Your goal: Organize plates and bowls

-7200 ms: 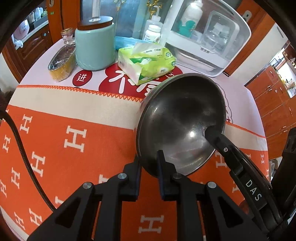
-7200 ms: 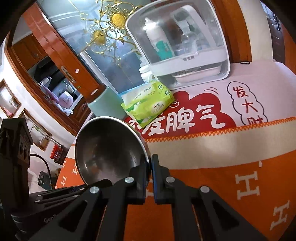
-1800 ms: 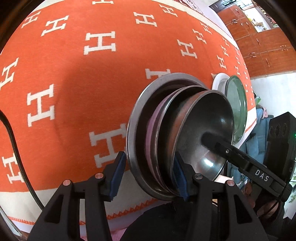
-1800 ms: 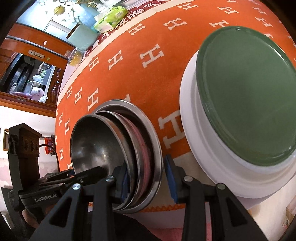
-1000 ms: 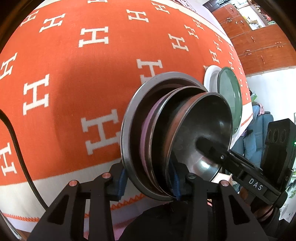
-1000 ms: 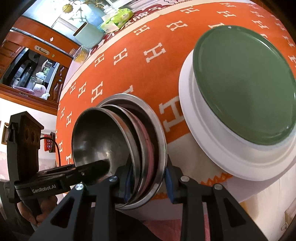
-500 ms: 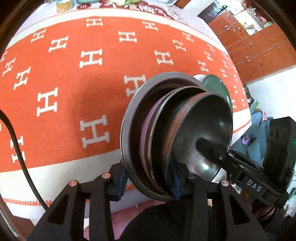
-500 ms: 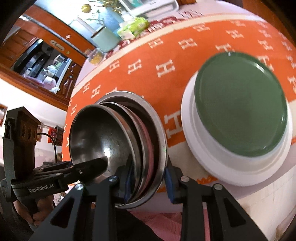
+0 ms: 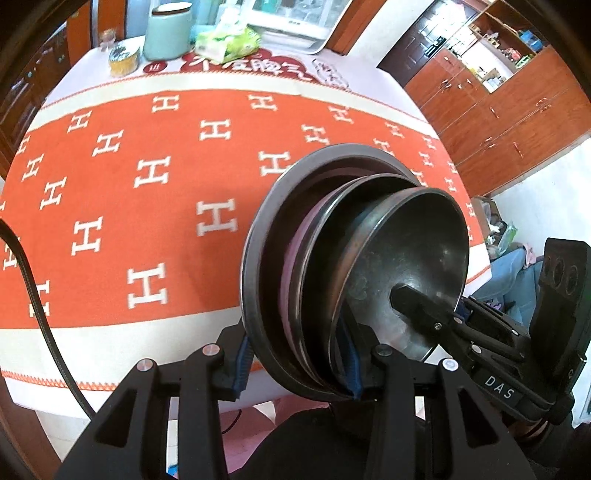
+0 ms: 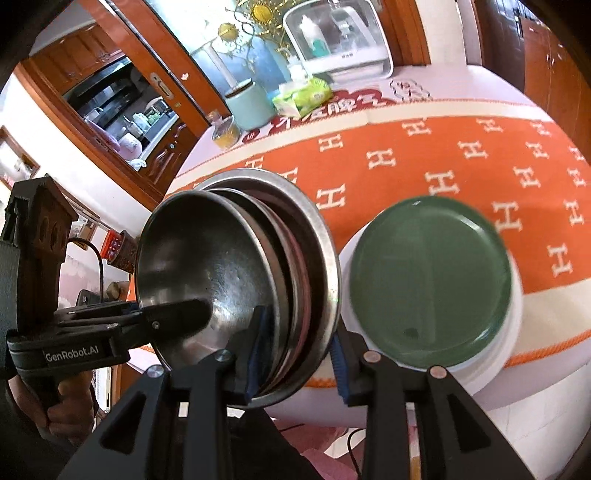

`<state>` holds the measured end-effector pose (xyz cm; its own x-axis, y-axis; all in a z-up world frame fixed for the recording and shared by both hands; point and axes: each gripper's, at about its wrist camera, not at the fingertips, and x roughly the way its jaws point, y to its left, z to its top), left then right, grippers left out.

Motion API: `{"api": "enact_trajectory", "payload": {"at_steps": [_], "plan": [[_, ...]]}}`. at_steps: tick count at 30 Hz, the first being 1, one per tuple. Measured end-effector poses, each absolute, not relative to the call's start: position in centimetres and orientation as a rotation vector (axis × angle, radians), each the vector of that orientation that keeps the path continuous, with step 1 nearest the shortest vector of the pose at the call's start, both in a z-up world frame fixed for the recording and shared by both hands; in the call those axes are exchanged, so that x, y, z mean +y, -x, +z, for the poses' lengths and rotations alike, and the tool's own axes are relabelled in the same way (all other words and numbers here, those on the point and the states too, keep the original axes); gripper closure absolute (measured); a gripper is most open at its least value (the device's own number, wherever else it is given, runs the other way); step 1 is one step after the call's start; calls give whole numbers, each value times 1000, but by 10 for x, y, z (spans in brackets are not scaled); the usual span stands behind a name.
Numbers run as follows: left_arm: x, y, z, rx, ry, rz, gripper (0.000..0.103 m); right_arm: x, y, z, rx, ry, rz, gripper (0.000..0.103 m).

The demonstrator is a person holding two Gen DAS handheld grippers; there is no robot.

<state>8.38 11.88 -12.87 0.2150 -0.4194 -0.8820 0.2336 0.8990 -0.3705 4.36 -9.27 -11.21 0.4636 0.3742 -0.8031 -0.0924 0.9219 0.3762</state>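
A nested stack of steel bowls [image 9: 369,258] with a pink one inside hangs tilted above the near edge of the orange tablecloth [image 9: 147,184]. My left gripper [image 9: 295,365] clamps the stack's left rim, blue pads on either side. My right gripper [image 10: 297,360] pinches the opposite rim of the stack of bowls [image 10: 214,266]; its jaws are opening slightly while the pads still touch the rim. Each gripper's inner finger lies inside the top bowl. Right of the stack, a green plate [image 10: 428,280] rests on a white plate [image 10: 484,376].
At the table's far end stand a mint canister [image 9: 166,31], a green tissue pack [image 9: 227,40], a small yellow dish [image 9: 123,61] and a white lidded appliance [image 9: 291,22]. A black cable [image 9: 37,295] hangs at the left. Wooden cabinets line the right wall.
Both grippers have risen with the stack held between them and tilted up. The far end of the table has come into view, and the plates look smaller.
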Motion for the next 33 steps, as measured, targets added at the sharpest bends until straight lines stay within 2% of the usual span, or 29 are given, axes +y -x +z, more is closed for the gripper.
{"api": "enact_trajectory", "payload": {"at_steps": [21, 33], "plan": [[-1, -85, -117, 1193, 130, -408, 60, -197, -65, -102, 1023, -224, 335, 70], [-35, -104, -162, 1347, 223, -337, 58, -226, -100, -139, 1173, -167, 379, 68]]}}
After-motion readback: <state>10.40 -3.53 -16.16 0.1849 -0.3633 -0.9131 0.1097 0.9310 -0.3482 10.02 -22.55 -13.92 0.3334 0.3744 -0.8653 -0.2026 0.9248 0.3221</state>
